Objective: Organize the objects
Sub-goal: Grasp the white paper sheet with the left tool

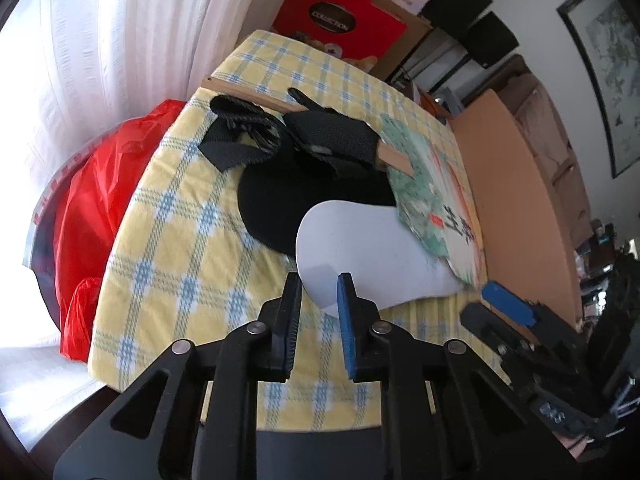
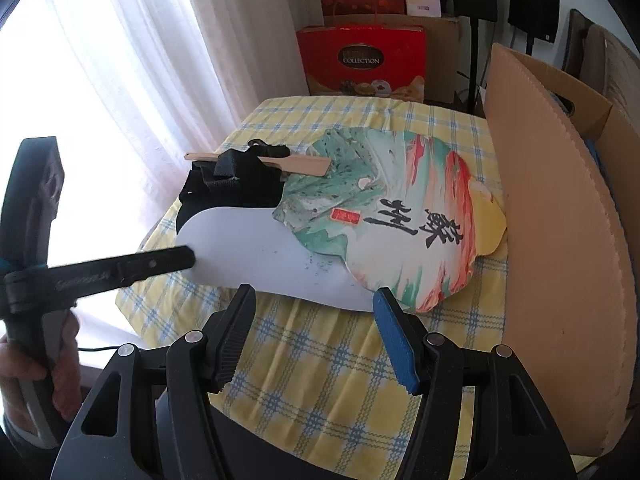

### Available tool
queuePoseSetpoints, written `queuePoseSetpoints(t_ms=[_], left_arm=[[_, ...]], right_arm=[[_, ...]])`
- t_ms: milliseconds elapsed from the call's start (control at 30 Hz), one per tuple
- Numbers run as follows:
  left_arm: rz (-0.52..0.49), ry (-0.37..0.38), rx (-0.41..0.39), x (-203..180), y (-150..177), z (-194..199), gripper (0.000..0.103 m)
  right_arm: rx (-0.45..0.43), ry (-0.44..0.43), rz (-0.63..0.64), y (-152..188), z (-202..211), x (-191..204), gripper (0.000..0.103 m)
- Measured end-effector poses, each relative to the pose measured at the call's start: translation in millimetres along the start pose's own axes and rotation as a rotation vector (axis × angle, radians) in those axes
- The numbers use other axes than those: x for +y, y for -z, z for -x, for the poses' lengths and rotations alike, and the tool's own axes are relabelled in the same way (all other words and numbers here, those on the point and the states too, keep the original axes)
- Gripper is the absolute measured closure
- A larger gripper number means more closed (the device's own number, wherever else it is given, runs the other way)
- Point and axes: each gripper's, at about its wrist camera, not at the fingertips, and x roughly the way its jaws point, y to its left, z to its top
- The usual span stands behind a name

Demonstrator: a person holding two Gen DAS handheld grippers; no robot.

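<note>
Black fingers of the left hand-held gripper fill the bottom of its own view, one lined with a blue pad, and a narrow gap shows between the tips. They close over the near edge of a white card, an oval sheet lying flat on the desk, which wears a yellow and blue checked cloth. From the right wrist view the left gripper reaches in from the left, nearly level, its tip touching the card's left edge; whether it truly pinches the sheet cannot be told. A hand holds its handle at the lower left.

The right hand-held gripper hovers released, jaws wide apart, just in front of the card's near edge and gripping nothing. It points forward and slightly down across the desk.

Partly on top of the card, toward its right side, lies a painted fan with green and orange washes and black Chinese characters. Behind the card sit a black pad, black straps and a thin wooden stick. A brown cardboard sheet stands upright along the right edge of the desk. A red bag hangs off the desk's far left side, by a white curtain.

The step in hand seems to be taking hold of the white card to sort the pile. Next, the card probably needs sliding out from under the fan, with the right gripper steadying or lifting the fan.
</note>
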Motion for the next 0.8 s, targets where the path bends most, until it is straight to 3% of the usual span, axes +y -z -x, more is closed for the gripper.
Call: queuePoseSetpoints(t_ms=[333, 400, 667, 800], left_arm=[[-0.037, 0.059, 0.061, -9.7, 30.0, 1.1, 0.088], [-0.044, 0.061, 0.066, -11.6, 32.3, 1.1, 0.088], [-0.054, 0.13, 0.131, -19.6, 44.0, -4.8, 0.088], [-0.031, 0.128, 0.121, -13.3, 41.2, -0.7, 0.088]], right_arm=[[0.071, -0.039, -0.095, 15.0, -19.5, -5.4, 0.04], [0.084, -0.053, -0.134, 16.9, -24.0, -8.5, 0.044], [0.059, -0.174, -0.301, 22.8, -27.5, -20.1, 0.047], [0.059, -0.167, -0.303, 24.4, -23.8, -20.9, 0.048]])
